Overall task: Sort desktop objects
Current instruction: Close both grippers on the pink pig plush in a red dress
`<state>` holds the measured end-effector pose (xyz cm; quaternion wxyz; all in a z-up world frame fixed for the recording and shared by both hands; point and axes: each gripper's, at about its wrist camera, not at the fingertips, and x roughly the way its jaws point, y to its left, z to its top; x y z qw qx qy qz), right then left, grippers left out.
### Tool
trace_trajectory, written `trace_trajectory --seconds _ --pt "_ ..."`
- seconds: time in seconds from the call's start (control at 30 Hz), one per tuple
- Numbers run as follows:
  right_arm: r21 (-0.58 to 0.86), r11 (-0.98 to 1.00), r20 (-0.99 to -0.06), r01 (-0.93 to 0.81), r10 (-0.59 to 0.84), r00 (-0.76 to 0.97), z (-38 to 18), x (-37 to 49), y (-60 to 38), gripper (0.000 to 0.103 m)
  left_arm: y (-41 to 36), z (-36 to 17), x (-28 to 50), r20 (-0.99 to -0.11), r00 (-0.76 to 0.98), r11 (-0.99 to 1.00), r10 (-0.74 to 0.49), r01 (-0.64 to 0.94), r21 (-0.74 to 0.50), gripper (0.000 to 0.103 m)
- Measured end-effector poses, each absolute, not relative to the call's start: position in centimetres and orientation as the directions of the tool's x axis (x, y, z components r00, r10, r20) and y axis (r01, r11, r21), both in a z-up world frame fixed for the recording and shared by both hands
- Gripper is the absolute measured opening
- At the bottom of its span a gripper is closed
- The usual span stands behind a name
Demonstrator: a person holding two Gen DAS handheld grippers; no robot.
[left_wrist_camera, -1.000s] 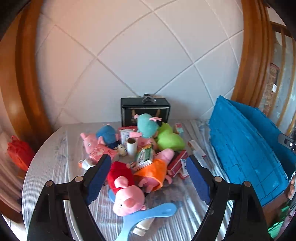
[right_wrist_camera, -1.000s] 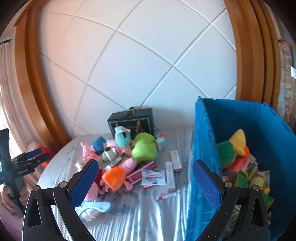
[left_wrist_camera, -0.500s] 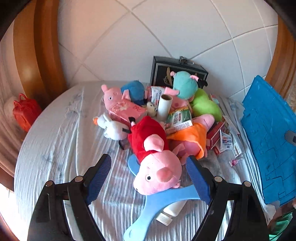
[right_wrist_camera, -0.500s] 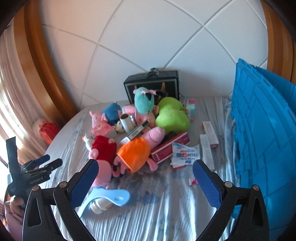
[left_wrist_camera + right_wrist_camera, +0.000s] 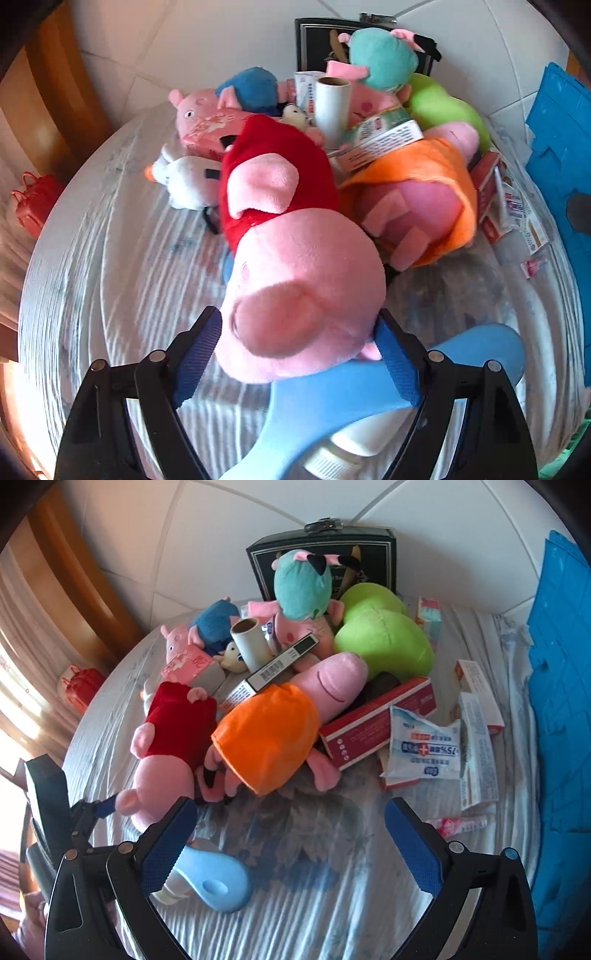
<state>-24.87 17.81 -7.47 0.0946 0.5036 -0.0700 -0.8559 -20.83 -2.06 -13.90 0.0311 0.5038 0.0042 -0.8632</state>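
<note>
A pile of plush toys and small boxes lies on a round table under a white cloth (image 5: 110,277). My left gripper (image 5: 297,354) is open, low over the near edge of the pile. The pink head of a pig plush in a red dress (image 5: 295,295) fills the gap between its blue pads. My right gripper (image 5: 290,849) is open over bare cloth, nothing between its fingers. Just beyond it lies a pig plush in an orange dress (image 5: 269,734). The red-dress pig (image 5: 173,720) is to its left, with the left gripper (image 5: 107,806) at its head.
A blue bin (image 5: 561,701) stands at the table's right edge. A light blue plastic piece (image 5: 218,882) lies on a white bottle (image 5: 354,439) near both grippers. A green plush (image 5: 384,642), red box (image 5: 373,727), wipes packet (image 5: 424,749) and black case (image 5: 321,554) lie further back.
Both grippers have come down toward the table and tilted downward. The red-dress pig's head now sits between the left pads. The bin's inside has left the right view.
</note>
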Motion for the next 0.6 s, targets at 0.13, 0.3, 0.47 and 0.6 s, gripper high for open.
trace_trajectory --seconds 0.13,0.3,0.47,0.6 --pt "0.228 -0.960 -0.864 0.164 -0.277 -0.421 -9.2 -26.4 14.8 0.103 -8.8 -13.2 -20.3 -0.851 -0.492 -0.977 -0.182 0.191 0.098 0.083" --pt "0.243 -0.929 -0.868 0.280 -0.337 -0.365 -10.1 -28.5 9.5 0.103 -16.2 -11.7 -21.5 -0.799 -0.493 -0.919 -0.343 0.354 0.176 0.089" --pt "0.227 -0.897 -0.860 0.379 -0.367 -0.355 -9.4 -30.7 4.9 0.103 -19.7 -10.1 -20.9 -0.818 -0.531 -0.911 -0.223 0.411 -0.019 0.089" --pt "0.206 -0.884 -0.868 0.419 -0.363 -0.339 -9.6 -32.5 2.9 0.103 -16.8 -10.1 -19.3 -0.815 -0.572 -0.931 -0.094 0.340 -0.132 0.089"
